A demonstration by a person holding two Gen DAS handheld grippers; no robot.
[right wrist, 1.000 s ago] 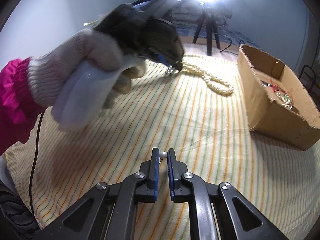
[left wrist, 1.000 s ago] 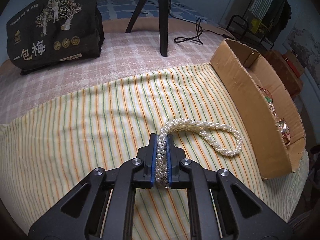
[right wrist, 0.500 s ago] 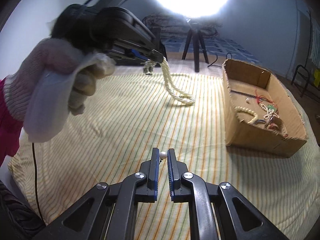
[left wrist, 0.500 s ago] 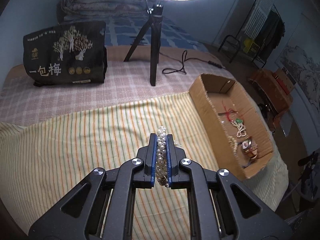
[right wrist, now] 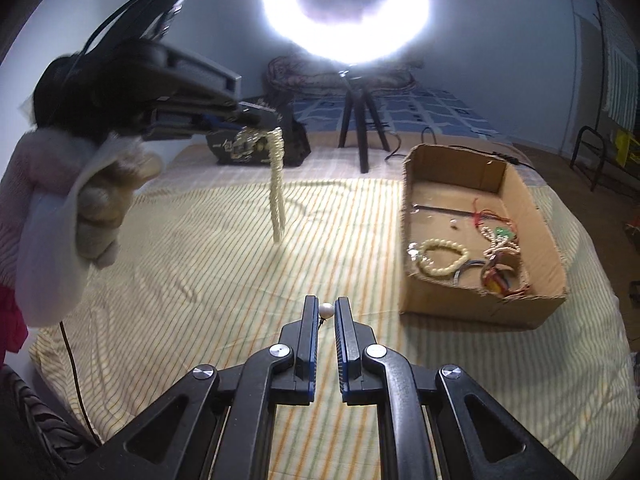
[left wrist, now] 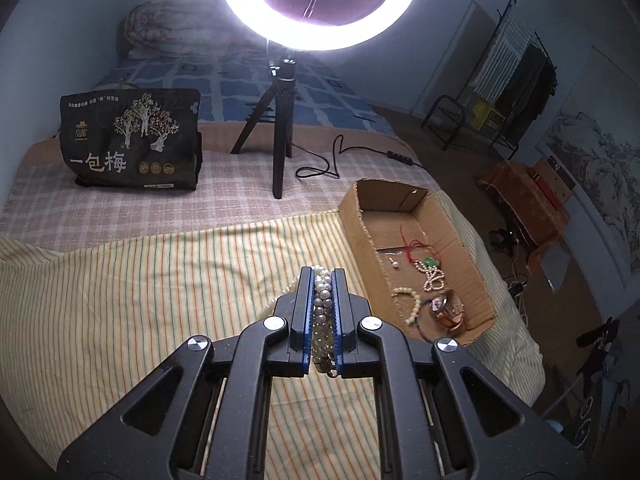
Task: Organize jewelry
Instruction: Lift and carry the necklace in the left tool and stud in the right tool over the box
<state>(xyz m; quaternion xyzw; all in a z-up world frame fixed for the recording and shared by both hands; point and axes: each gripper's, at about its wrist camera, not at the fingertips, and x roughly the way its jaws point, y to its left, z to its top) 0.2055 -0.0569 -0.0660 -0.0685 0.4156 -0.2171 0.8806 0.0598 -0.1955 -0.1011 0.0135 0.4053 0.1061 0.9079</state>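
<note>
A black bag printed "一包梅" beneath gold trees stands behind a glowing ring light on its tripod. The left gripper pinches a multi-strand pearl necklace, which dangles above the striped bedsheet. The right gripper clamps a single pearl earring. A torn cardboard box holds a cream bead bracelet, red cord and bangles.
</note>
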